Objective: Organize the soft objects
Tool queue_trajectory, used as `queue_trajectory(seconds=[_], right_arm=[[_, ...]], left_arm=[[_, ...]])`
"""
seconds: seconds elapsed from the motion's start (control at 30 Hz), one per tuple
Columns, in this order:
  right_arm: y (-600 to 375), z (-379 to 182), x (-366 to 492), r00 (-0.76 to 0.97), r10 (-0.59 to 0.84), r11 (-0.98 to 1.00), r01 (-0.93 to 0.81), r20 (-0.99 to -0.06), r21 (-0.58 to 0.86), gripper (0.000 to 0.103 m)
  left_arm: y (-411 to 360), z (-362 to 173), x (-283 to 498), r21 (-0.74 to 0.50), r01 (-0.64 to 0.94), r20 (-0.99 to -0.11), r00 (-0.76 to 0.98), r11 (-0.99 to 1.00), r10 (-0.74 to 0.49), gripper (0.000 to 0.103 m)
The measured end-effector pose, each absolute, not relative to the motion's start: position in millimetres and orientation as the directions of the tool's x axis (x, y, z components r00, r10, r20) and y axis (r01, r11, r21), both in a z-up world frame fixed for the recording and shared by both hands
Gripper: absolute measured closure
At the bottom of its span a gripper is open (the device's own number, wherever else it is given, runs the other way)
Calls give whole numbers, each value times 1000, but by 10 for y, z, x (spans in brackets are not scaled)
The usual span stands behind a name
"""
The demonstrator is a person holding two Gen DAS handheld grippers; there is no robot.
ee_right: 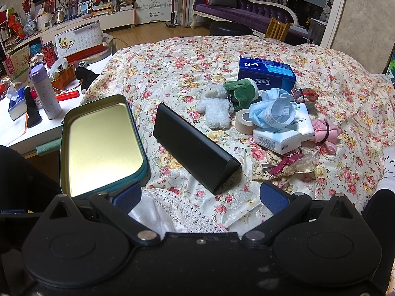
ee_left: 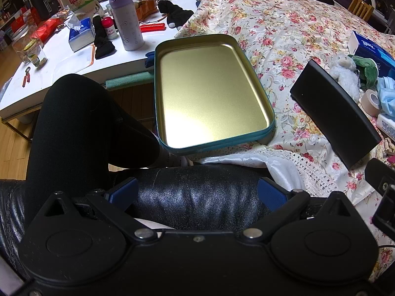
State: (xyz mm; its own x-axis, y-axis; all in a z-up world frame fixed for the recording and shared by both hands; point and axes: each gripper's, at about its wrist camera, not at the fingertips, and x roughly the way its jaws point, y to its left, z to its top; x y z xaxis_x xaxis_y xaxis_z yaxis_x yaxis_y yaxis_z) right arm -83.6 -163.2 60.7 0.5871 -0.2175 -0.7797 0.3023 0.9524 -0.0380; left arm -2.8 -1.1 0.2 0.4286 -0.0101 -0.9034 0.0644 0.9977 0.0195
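An empty teal tin tray [ee_left: 269, 113] with a gold inside lies at the near left of the floral bed; it also shows in the right wrist view [ee_right: 64, 148]. A white plush lamb [ee_right: 216, 106], a green plush toy [ee_right: 243, 91], blue face masks [ee_right: 272, 112], a pink scrunchie [ee_right: 325, 129] and tissue packs [ee_right: 276, 139] lie in a pile to the right. My left gripper [ee_left: 197, 194] is open and empty over a black leather surface, short of the tray. My right gripper [ee_right: 201, 196] is open and empty at the bed's near edge.
A black triangular case [ee_right: 195, 148] lies between the tray and the pile. A blue tissue box [ee_right: 266, 74] and a tape roll [ee_right: 244, 120] sit by the toys. A cluttered white table [ee_left: 74, 61] with a purple bottle [ee_left: 126, 19] stands left. A black-clad knee [ee_left: 81, 120] rises beside the tray.
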Motion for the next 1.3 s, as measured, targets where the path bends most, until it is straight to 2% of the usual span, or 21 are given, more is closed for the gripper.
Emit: queue_trajectory(seconds=[1.3], right_arm=[[-1689, 602, -851, 585, -219, 951, 308, -781, -35, 1]], left_arm=[[-72, 25, -58, 26, 84, -897, 443, 996, -14, 4]])
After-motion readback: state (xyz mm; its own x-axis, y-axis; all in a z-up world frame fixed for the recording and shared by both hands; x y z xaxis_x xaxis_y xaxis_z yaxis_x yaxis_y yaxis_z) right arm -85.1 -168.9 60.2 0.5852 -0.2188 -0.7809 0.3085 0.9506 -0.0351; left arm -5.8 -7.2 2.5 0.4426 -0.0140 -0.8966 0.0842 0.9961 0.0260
